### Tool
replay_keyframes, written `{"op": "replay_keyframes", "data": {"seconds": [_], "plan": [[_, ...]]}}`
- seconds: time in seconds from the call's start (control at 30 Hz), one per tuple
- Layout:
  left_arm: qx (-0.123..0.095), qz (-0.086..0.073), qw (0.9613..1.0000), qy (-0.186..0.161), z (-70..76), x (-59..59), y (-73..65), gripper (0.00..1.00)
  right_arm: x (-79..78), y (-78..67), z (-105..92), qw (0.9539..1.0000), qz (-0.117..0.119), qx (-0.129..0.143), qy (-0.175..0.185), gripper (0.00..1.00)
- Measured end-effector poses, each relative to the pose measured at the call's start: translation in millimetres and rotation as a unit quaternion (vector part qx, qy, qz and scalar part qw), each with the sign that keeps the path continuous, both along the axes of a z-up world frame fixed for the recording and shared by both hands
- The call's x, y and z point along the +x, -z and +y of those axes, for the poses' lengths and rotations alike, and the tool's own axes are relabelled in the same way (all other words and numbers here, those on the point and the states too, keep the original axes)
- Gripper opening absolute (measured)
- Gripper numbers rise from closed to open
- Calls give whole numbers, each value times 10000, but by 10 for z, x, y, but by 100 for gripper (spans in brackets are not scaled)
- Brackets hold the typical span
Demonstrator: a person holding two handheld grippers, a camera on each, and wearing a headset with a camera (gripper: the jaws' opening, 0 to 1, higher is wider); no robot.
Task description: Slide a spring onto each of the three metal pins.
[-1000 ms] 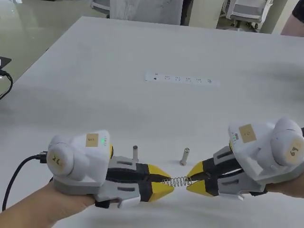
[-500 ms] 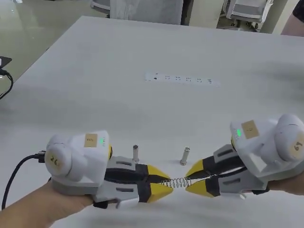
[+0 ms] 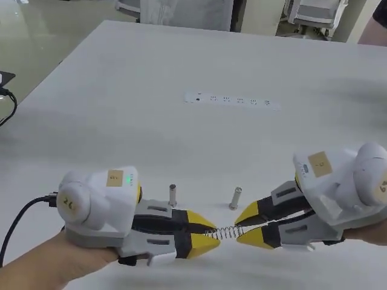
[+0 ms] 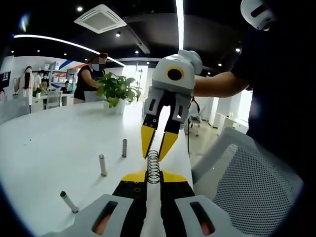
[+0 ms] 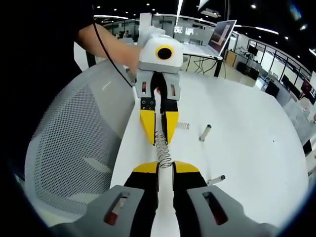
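A small steel spring [image 3: 228, 231] hangs level between the two grippers, just above the white table. My left gripper [image 3: 213, 234] is shut on its left end; in the left gripper view the spring [image 4: 153, 166] rises from those jaws. My right gripper [image 3: 237, 230] has its jaws slightly apart around the other end [image 5: 163, 152]. Two bare metal pins [image 3: 173, 195] [image 3: 236, 197] stand just behind the tips. In the left gripper view a third, ribbed upright piece [image 4: 124, 147] stands further off and looks like a pin carrying a spring. A loose spring [image 5: 183, 126] lies by the left gripper.
A white power strip [image 3: 233, 100] lies across the middle of the table [image 3: 121, 109]. A black cable [image 3: 18, 226] trails from the left gripper. Mesh office chairs [image 5: 74, 143] stand close to the near table edge.
The right gripper's jaws have spread a little and its body has drifted slightly right. The left gripper and the spring stay where they were.
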State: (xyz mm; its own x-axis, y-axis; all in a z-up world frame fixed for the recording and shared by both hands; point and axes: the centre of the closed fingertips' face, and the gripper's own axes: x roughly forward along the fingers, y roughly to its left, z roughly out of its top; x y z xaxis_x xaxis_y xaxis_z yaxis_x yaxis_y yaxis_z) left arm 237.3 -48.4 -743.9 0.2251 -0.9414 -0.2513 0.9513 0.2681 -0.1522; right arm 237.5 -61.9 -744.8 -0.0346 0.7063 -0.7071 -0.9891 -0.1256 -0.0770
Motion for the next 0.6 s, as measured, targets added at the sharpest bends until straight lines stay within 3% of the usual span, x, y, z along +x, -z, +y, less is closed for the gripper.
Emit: {"op": "replay_keyframes", "data": {"seconds": [0.13, 0.4, 0.6], "plan": [[53, 4, 10000, -1, 11, -7, 29, 1, -8, -99, 55, 9999, 6, 102, -64, 6], [138, -25, 9999, -15, 16, 9, 54, 1, -26, -151, 123, 9987, -329, -159, -362, 7], [204, -33, 9998, -17, 10, 16, 82, 1, -24, -159, 148, 9974, -449, -263, -497, 7]]}}
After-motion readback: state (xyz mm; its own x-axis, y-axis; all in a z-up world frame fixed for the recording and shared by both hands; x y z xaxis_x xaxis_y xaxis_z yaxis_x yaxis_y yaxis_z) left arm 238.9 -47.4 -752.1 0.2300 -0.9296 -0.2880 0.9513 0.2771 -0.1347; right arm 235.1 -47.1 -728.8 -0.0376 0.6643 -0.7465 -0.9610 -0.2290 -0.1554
